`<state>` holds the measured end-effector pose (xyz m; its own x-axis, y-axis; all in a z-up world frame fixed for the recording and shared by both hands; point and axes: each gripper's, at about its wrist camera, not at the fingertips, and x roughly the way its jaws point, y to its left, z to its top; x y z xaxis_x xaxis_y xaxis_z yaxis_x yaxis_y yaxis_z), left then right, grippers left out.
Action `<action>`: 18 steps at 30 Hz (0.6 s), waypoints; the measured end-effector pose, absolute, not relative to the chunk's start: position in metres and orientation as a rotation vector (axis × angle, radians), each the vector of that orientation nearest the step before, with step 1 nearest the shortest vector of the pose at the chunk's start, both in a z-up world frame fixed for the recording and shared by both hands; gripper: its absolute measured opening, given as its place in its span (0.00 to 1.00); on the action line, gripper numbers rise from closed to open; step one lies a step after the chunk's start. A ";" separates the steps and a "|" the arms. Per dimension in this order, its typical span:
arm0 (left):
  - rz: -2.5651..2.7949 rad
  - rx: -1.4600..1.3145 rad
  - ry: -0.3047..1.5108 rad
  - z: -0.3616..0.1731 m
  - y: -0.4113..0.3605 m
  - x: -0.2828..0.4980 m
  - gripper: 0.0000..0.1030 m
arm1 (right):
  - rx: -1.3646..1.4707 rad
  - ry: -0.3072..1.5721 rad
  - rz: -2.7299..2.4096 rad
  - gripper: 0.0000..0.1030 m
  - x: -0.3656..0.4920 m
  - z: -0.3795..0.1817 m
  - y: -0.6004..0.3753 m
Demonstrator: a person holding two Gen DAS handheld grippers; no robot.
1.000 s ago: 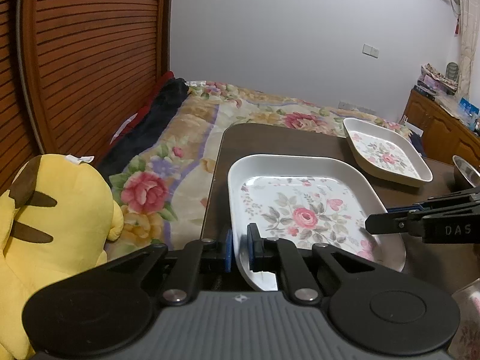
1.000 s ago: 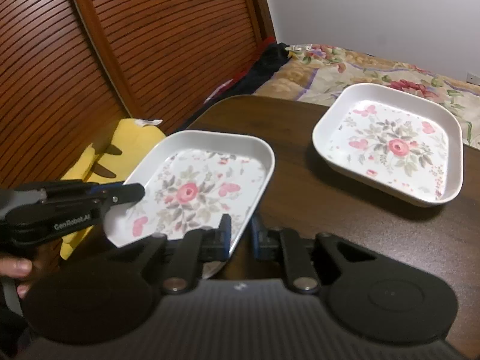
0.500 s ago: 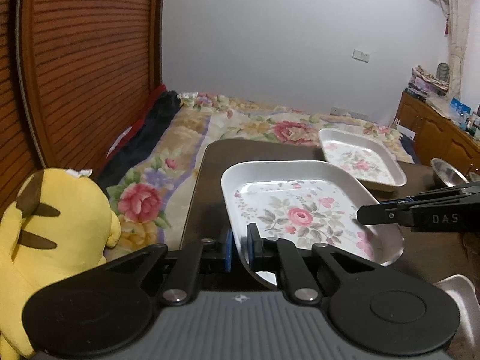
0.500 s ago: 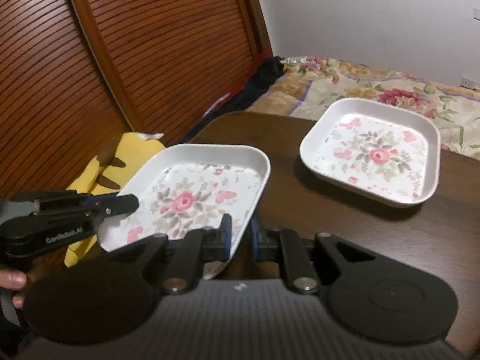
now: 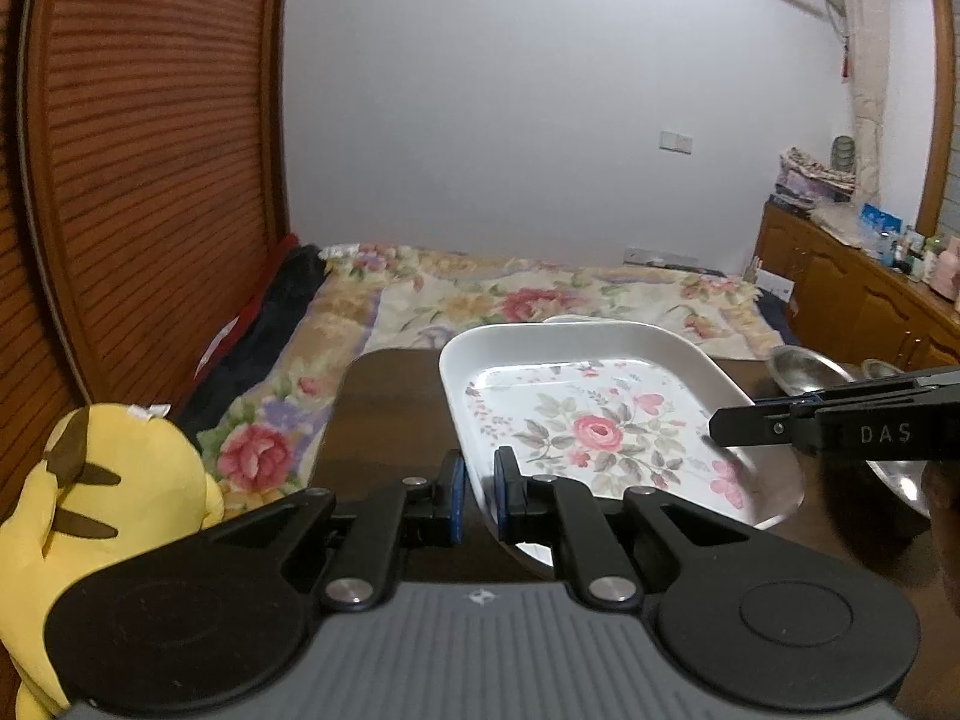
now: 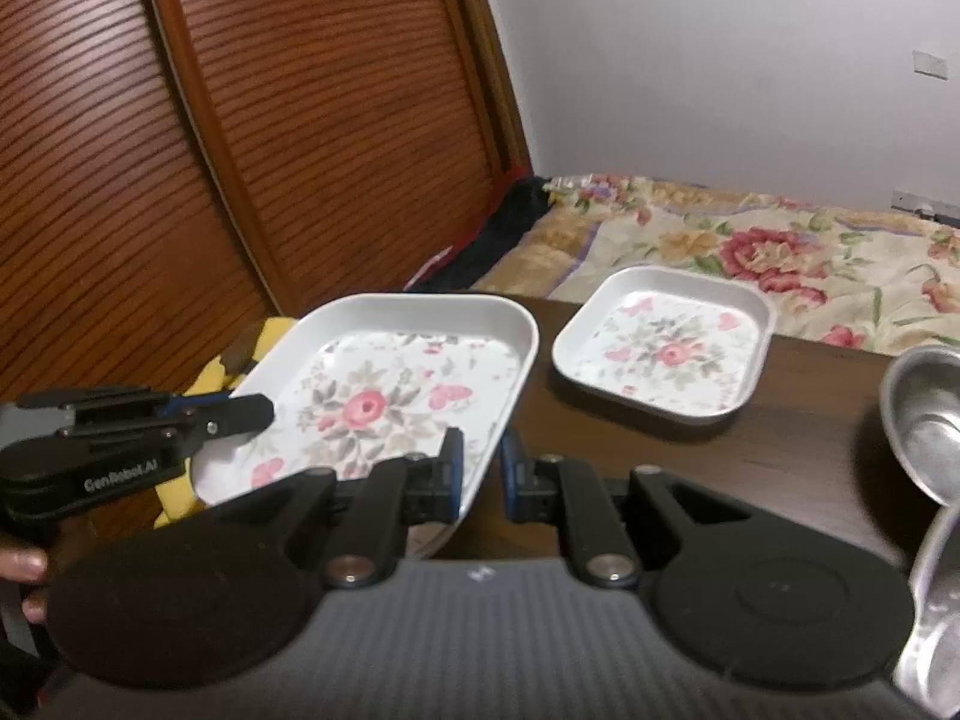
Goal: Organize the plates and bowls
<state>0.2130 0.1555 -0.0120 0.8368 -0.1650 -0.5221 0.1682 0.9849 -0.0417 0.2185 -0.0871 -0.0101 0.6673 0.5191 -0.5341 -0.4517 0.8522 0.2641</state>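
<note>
The large floral plate [image 5: 606, 420], a glossy white rounded rectangle with a raised rim and a pink rose print, hangs above the dark wood-grain table [image 6: 750, 468], pinched on two edges. My left gripper [image 5: 478, 495] clamps its near rim at six o'clock, blue pads narrow on the thin wall. My right gripper [image 6: 480, 480] nips the opposite rim, fingers equally narrow; from the left camera it enters at three o'clock. On the table at one o'clock in the right view sits a smaller square floral plate [image 6: 666, 348] of the same make. Dull metal bowls [image 6: 924, 420], round and dented-looking, crowd three o'clock. A plush yellow toy [image 5: 102, 516] slumps at eight o'clock beside slatted wooden doors [image 5: 150, 180].
</note>
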 end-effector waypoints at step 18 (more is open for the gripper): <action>-0.261 0.038 0.496 0.017 0.099 0.141 0.12 | 0.128 0.546 0.507 0.14 0.148 0.011 -0.155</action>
<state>0.1409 0.0994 0.0166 0.8468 -0.2387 -0.4753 0.2571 0.9660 -0.0271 0.1476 -0.1549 0.0106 0.7358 0.4930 -0.4643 -0.4265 0.8699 0.2477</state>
